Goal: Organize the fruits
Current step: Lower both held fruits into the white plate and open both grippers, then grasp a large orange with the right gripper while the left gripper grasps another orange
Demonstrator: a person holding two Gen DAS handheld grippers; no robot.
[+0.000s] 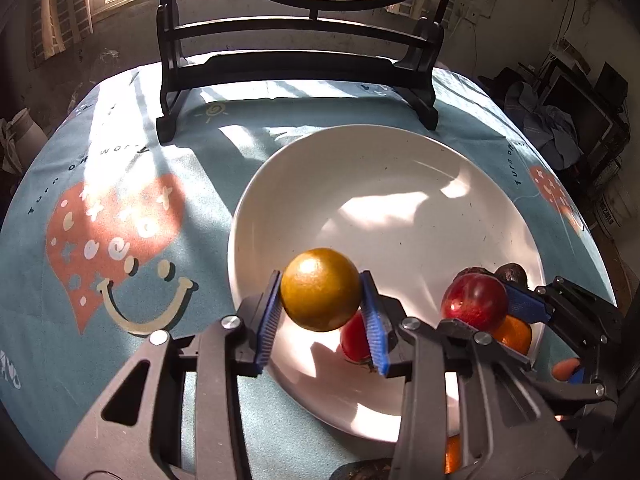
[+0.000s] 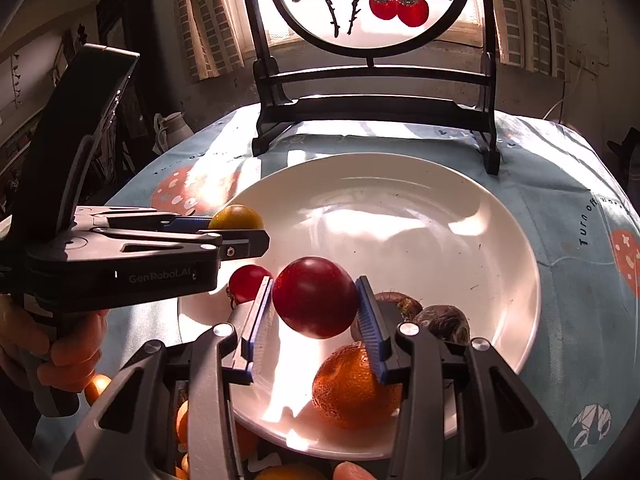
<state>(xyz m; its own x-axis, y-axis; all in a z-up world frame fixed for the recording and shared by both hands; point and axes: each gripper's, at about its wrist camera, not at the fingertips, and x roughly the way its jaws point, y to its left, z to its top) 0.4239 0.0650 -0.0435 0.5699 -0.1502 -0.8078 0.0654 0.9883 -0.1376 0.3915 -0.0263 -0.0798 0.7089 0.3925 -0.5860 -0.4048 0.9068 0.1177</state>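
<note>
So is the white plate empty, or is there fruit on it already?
Not empty. On the white plate lie an orange, a small red fruit and two dark brown fruits, all near its front edge.

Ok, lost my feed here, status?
Left gripper holding yellow fruit over plate. Right gripper holding red fruit. Plate's far side bare.

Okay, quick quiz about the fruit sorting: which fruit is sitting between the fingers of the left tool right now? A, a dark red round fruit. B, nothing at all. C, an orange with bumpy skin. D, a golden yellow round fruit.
D: in the left wrist view the golden yellow fruit sits between the blue pads of the left tool above the white plate; the dark red fruit is in the right tool.
</note>
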